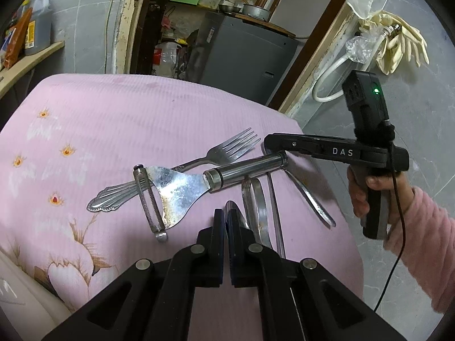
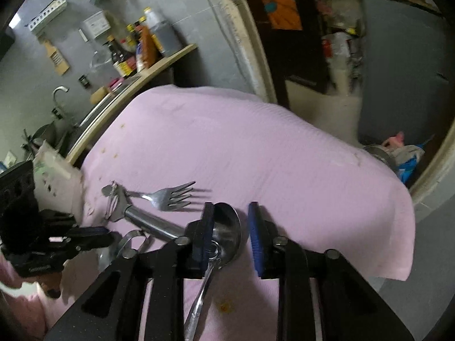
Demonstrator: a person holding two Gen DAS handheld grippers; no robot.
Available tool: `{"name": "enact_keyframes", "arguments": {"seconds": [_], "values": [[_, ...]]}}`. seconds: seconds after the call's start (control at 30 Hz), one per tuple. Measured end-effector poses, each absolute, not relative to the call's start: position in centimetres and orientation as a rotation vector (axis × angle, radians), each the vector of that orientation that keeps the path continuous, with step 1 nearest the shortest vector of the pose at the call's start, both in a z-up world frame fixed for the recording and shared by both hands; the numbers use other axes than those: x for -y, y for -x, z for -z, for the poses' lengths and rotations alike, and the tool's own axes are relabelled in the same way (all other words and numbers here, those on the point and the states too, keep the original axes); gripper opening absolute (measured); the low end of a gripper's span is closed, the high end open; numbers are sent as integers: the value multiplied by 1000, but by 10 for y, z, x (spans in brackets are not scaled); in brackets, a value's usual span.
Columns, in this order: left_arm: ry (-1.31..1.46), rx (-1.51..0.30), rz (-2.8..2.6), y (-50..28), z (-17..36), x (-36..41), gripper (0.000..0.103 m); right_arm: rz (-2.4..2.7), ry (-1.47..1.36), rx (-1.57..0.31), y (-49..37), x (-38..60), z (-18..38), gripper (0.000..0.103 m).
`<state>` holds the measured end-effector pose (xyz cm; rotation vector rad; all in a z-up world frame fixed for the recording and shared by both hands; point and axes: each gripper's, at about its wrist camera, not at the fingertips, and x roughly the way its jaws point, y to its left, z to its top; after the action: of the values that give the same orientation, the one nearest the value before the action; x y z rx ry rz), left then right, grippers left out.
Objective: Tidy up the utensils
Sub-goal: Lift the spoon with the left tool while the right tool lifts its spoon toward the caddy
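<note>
A: What is the left wrist view showing?

B: The left gripper (image 1: 226, 221) is hovering low over a pink cloth (image 1: 113, 119) covering the counter, its jaws nearly closed and gripping nothing I can make out. A fork (image 1: 199, 161) is lying on the cloth, and a steel peeler (image 1: 196, 187) is resting across its handle. Thin tongs (image 1: 257, 207) are lying just beside the peeler's handle. The right gripper (image 1: 277, 142) is reaching in from the right, its tip touching or just over the peeler's handle end.

A: And the right wrist view?

B: Its jaws are standing wide apart, astride the bowl of a spoon (image 2: 224, 236) that is lying on the cloth, handle running back under the gripper. The left pad is sitting at the bowl's edge; the right pad is well clear. Nothing is being held yet.

A: How should the grab go?

B: I'd judge it best to be closing on the neck or handle, not the bowl, since polished, curved steel is likely slipping out. The spoon is looking shiny and smooth; the peeler's blade plate is looking worn and rust-flecked.
</note>
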<state>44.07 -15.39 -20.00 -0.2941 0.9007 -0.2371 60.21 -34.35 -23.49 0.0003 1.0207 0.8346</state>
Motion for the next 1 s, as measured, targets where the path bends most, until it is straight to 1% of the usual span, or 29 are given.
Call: {"name": "enact_keyframes", "arguments": {"seconds": [0.03, 0.13, 0.2, 0.37, 0.53, 0.77, 0.83, 1.0], "values": [[293, -900, 238, -440, 199, 154, 3, -840, -2, -1025, -602, 344, 235, 5], [291, -897, 237, -440, 197, 155, 3, -852, -56, -1024, -596, 354, 230, 2], [292, -892, 237, -439, 194, 155, 3, -831, -88, -1004, -588, 365, 224, 2], [259, -863, 239, -430, 178, 159, 2, -707, -67, -941, -553, 387, 203, 2], [201, -790, 250, -411, 152, 171, 2, -534, -47, -788, -487, 404, 164, 2], [131, -656, 231, -368, 110, 173, 2, -337, -39, -503, -398, 393, 92, 2], [122, -592, 224, -352, 90, 170, 2, -298, -30, -400, -374, 381, 64, 2], [116, -454, 193, -324, 40, 150, 2, -259, 4, -209, -338, 336, 2, 2]]}}
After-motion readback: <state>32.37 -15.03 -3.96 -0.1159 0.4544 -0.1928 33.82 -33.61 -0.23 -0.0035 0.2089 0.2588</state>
